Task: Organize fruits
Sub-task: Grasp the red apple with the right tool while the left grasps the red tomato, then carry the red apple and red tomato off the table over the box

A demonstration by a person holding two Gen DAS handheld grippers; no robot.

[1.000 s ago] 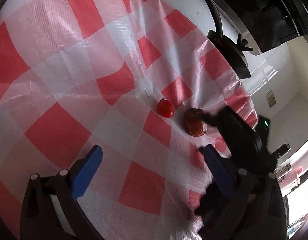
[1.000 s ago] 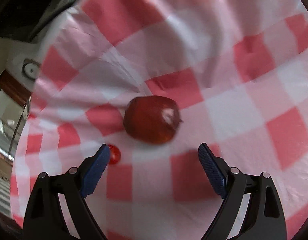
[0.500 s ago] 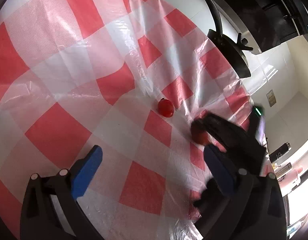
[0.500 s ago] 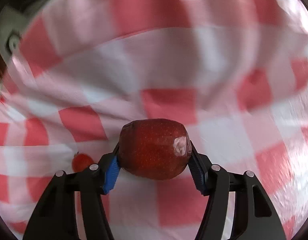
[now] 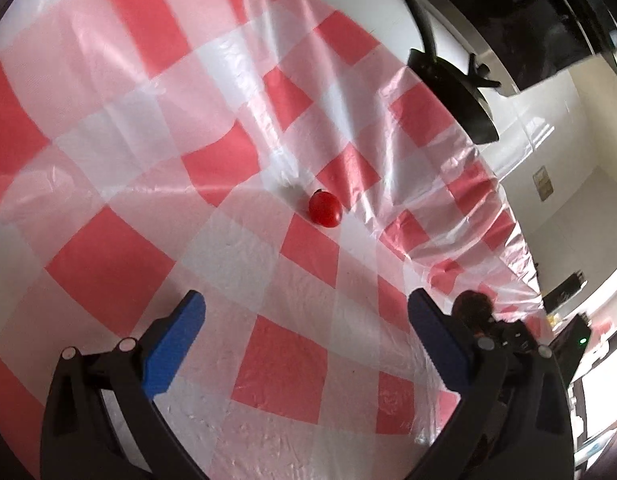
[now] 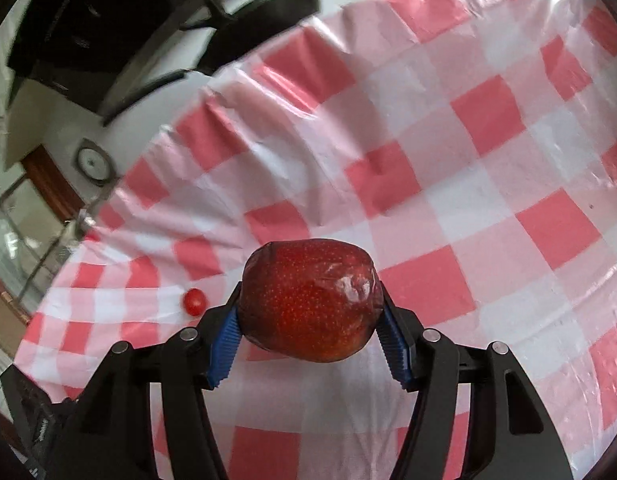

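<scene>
A: Dark red and shiny, the apple [image 6: 310, 300] sits between the two blue pads [image 6: 225, 344] of the right hand-held gripper [image 6: 308, 346]. It looks wrapped in a thin clear film, because there is a crinkled glare on its right shoulder.

B: So the grip is on the film, not on the skin?

A: I think yes. The jaws stand about half open and press on the widest part of the apple, one pad on each side. The apple is above the checked tablecloth [image 6: 448, 152], not resting on it.

B: How will it handle?

A: It is firm and rather heavy for a fruit, so it does not deform. But the film can make it slippery, and the round sides give little flat surface. Holding at the widest part, as now, seems the safest place.

B: And the small one?

A: The cherry tomato [image 6: 194, 301] lies on the cloth to the left of the apple and a little beyond it. It is light and soft, with thin skin, so I judge it needs a gentle squeeze at its middle.

B: The other gripper?

A: The left hand-held gripper [image 5: 306, 334] is wide open and empty, with the tomato [image 5: 325, 209] on the cloth well ahead of it.
</scene>
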